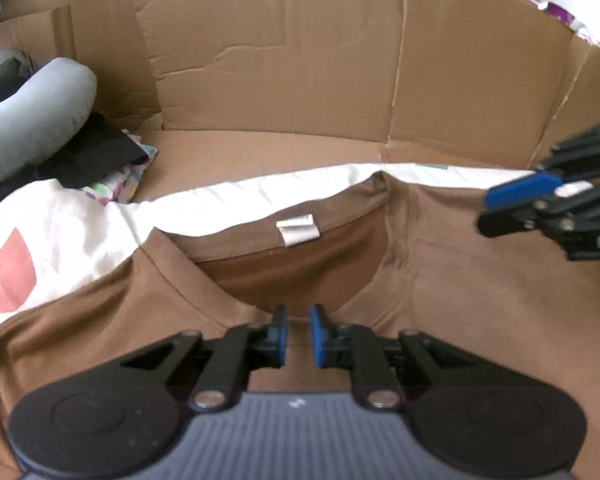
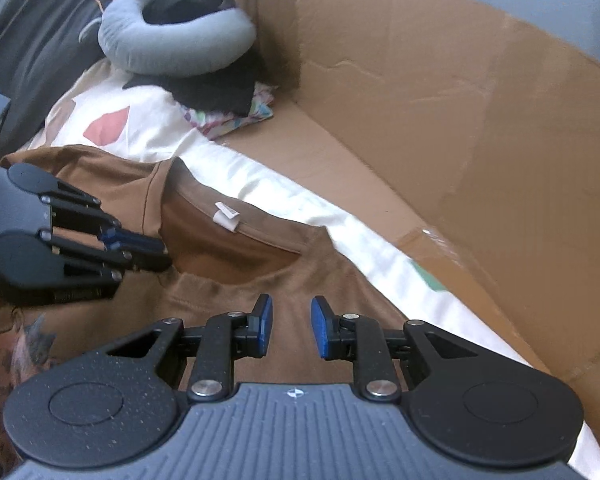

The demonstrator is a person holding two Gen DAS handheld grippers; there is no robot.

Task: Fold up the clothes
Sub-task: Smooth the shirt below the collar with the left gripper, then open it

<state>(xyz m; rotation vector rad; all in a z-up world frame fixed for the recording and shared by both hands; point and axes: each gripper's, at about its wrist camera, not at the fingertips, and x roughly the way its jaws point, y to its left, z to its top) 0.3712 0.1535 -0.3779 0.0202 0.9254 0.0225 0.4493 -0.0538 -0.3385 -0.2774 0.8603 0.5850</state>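
Note:
A brown T-shirt (image 1: 440, 280) lies spread flat on a white sheet, its neck opening facing away and a white label (image 1: 296, 232) inside the collar. My left gripper (image 1: 298, 332) hovers at the front rim of the collar. Its blue pads stand a narrow gap apart, and only the cloth below shows through the gap. In the right wrist view the same shirt (image 2: 340, 280) and label (image 2: 226, 216) show, with the left gripper (image 2: 156, 248) at the collar's left side. My right gripper (image 2: 291, 326) is open over the shirt's shoulder, below the collar, nothing between its pads. It enters the left wrist view as the right gripper (image 1: 500, 208).
Cardboard walls (image 1: 280, 60) close off the far side and the right (image 2: 460, 120). A grey neck pillow (image 2: 172, 28) sits on dark clothes and a patterned cloth (image 2: 228, 116) at the far left. The white sheet (image 2: 260, 176) carries a red patch (image 1: 8, 276).

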